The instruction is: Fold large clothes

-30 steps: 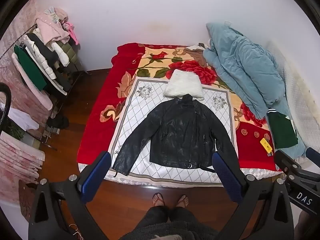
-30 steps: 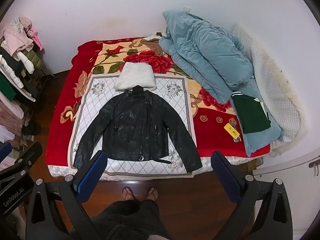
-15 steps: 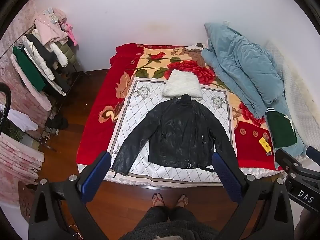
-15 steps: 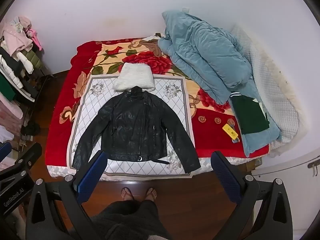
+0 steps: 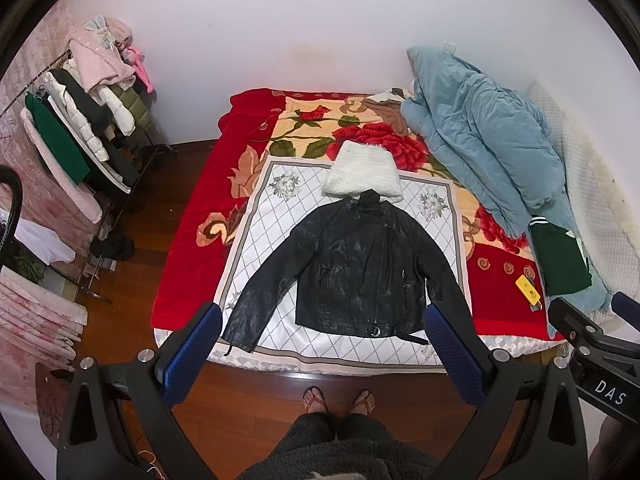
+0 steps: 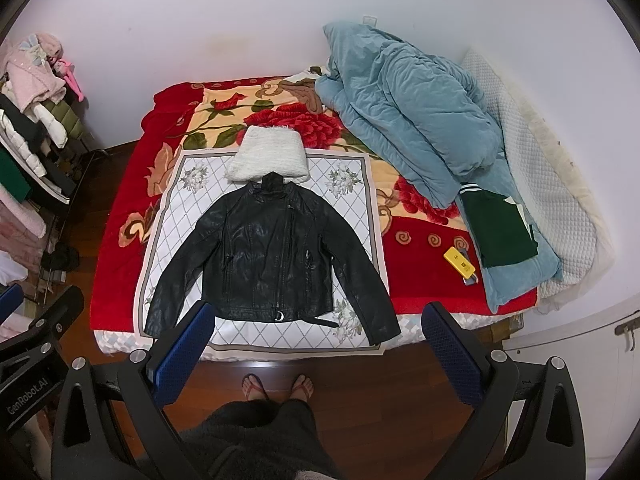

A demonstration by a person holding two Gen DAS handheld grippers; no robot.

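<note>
Black leather makes up the jacket [image 5: 360,268] [image 6: 268,256], spread flat, front up, on a white diamond-patterned cloth [image 5: 276,216] [image 6: 176,208] at the near edge of the bed [image 5: 192,240] [image 6: 120,240], sleeves angled out toward the two near corners of the cloth.

Nearest the cameras, the left tongs [image 5: 320,344] and the right tongs [image 6: 314,340] both hang wide apart above the wooden floor [image 5: 136,240], holding nothing, blue pads facing inward. In the left wrist view the body of the other tool carries the letters "DAS"; in the right wrist view the other tool reads "GenRobot.AI". Below them stand the person's feet [image 5: 340,398] [image 6: 276,388] in sandals, toes to the near edge of the bed.

Past the jacket collar a folded white fluffy garment [image 5: 362,172] [image 6: 268,158] touches it, lying on the far edge of the cloth. Toward the right edge of the bed lie a small yellow object [image 5: 528,290] [image 6: 460,264], its writing too small to read, and a folded dark green garment [image 5: 560,260] [image 6: 500,228] on a heaped blue quilt [image 5: 480,140] [image 6: 408,120]. By the left wall a clothes rack [image 5: 80,120] [image 6: 28,140] holds hanging coats.
</note>
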